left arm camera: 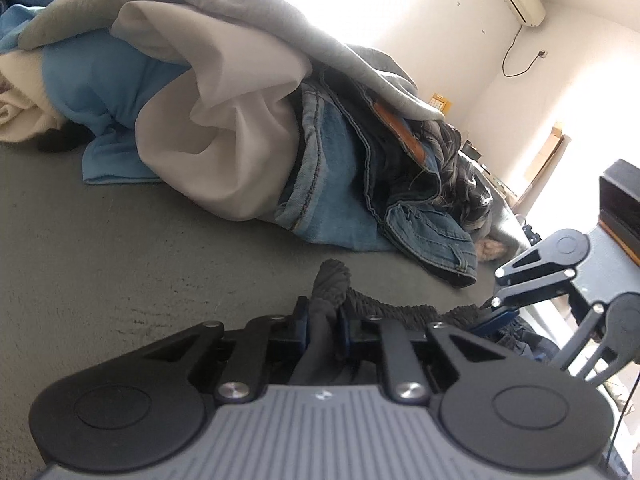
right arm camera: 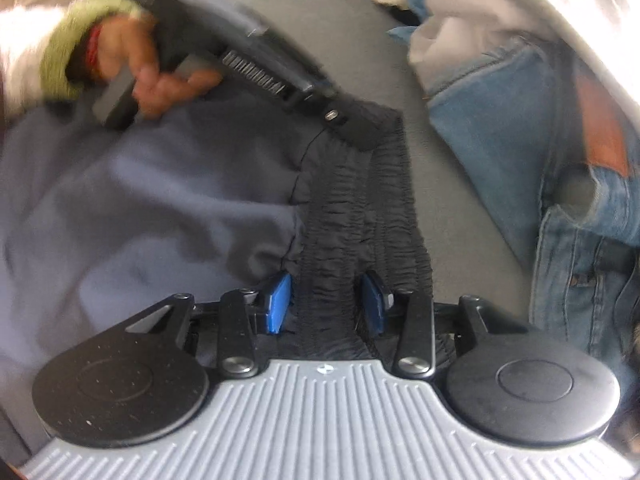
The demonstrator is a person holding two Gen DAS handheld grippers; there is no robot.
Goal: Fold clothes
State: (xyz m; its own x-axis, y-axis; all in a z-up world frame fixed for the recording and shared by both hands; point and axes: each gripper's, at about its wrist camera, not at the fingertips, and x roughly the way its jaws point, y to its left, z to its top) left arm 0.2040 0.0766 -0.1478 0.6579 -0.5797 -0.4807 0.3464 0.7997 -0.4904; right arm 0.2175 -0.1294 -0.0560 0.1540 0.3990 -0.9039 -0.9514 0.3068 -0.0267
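A: So where does the folding stand?

B: Barely begun, I'd judge. One dark garment [right arm camera: 168, 200] with a gathered black waistband [right arm camera: 360, 216] lies spread on the grey tabletop [left arm camera: 100, 240], and nothing in either view looks folded yet.

A: And the rest of the laundry?

B: Heaped just beyond the waistband: a grey sweatshirt [left arm camera: 224, 12] draped over the top, a white cloth [left arm camera: 224, 128] and something light blue [left arm camera: 100, 80] beneath it, and jeans [left arm camera: 340, 184] spilling out nearest the waistband. All of it is crumpled and waiting.

A: What are the grippers doing?

B: The left gripper [left arm camera: 324, 320] has its jaws drawn nearly together, pinching a bunch of the waistband at its far end; the fabric puckers up between the pads. In the right wrist view a hand [right arm camera: 148, 64] in a green cuff holds that tool.

A: The right one?

B: The right gripper [right arm camera: 326, 300] sits at the near end of the waistband, jaws partly apart, straddling the elastic. The blue pads [right arm camera: 280, 300] flank the band, but I can't tell whether they press on it.

A: What's left, then?

B: Everything: this piece still needs folding, then the whole heap.
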